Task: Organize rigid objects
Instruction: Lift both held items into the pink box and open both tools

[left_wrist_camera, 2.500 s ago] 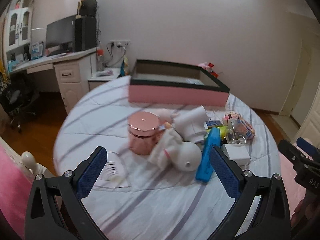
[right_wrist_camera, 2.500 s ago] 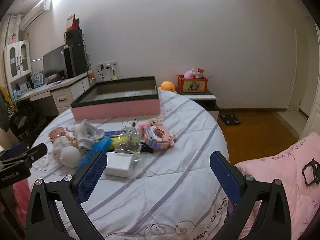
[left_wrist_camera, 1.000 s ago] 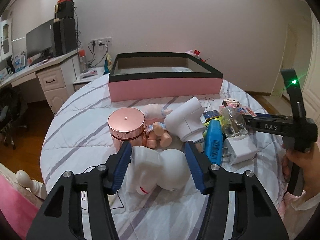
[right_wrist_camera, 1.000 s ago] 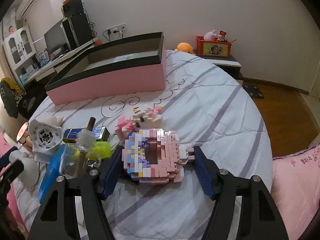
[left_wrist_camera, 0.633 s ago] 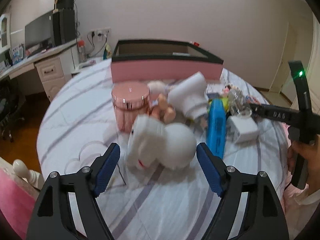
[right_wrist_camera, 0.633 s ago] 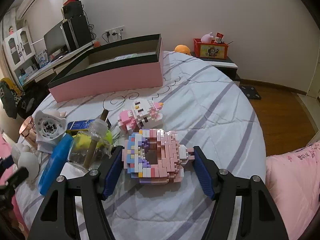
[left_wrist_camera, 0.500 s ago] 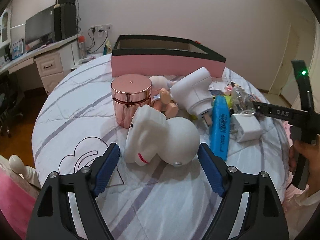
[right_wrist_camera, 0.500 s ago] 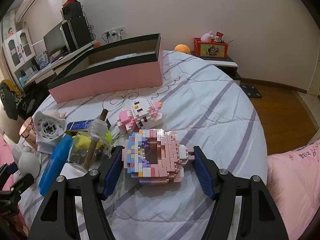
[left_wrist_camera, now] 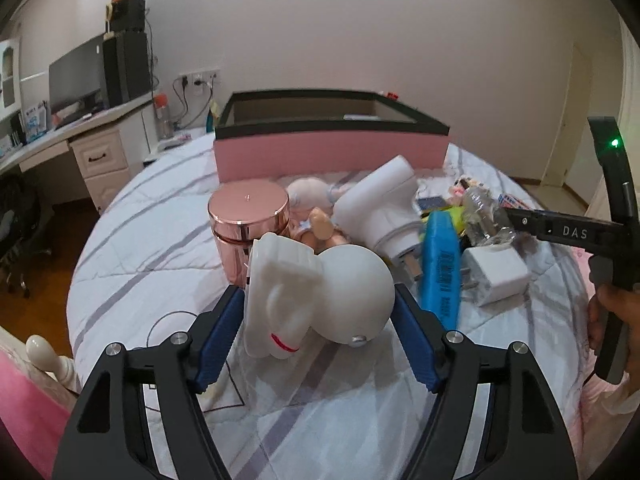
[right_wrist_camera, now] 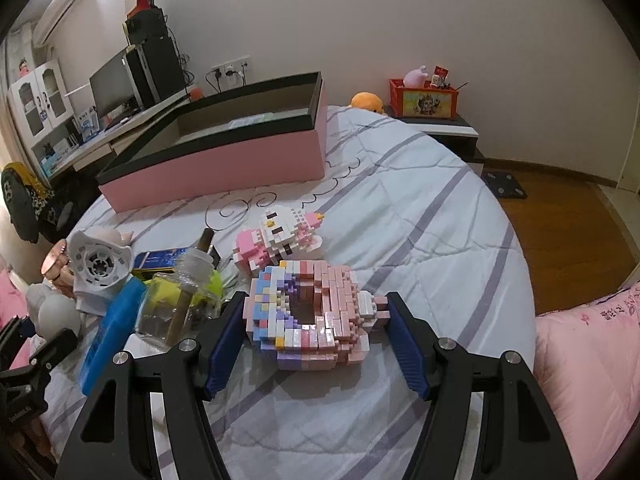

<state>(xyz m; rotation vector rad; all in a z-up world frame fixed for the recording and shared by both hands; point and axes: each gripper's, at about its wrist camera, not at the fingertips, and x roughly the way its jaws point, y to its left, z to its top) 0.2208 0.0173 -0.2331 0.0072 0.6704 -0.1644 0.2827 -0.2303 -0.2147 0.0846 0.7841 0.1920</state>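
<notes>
The left claw (left_wrist_camera: 320, 344) is gripping a white figurine (left_wrist_camera: 316, 300), its blue pads (left_wrist_camera: 218, 336) pressing against both sides of the piece; the figurine is lying on its side, and whether it is raised off the striped bedspread (left_wrist_camera: 160, 240) cannot be told. Directly behind it, a rose-gold jar (left_wrist_camera: 248, 224) is standing upright, with a white fan-like device (left_wrist_camera: 380, 212) lying tilted to its right. A blue rectangular case (left_wrist_camera: 440, 268) and a white charger block (left_wrist_camera: 496, 272) are lying just beside that device. The right claw (right_wrist_camera: 316, 340) is clamping a pink brick-built ring model (right_wrist_camera: 312, 316), its pads touching the model on both flanks. A smaller pink-and-white brick figure (right_wrist_camera: 280, 236) is sitting just behind the ring model. To the left, a clear glass bottle (right_wrist_camera: 176, 304) is resting among the clutter, touching a yellow-green object (right_wrist_camera: 210, 286). An open pink box with a black rim (right_wrist_camera: 224, 168) is sitting at the far side of the bed, well apart from both claws.
</notes>
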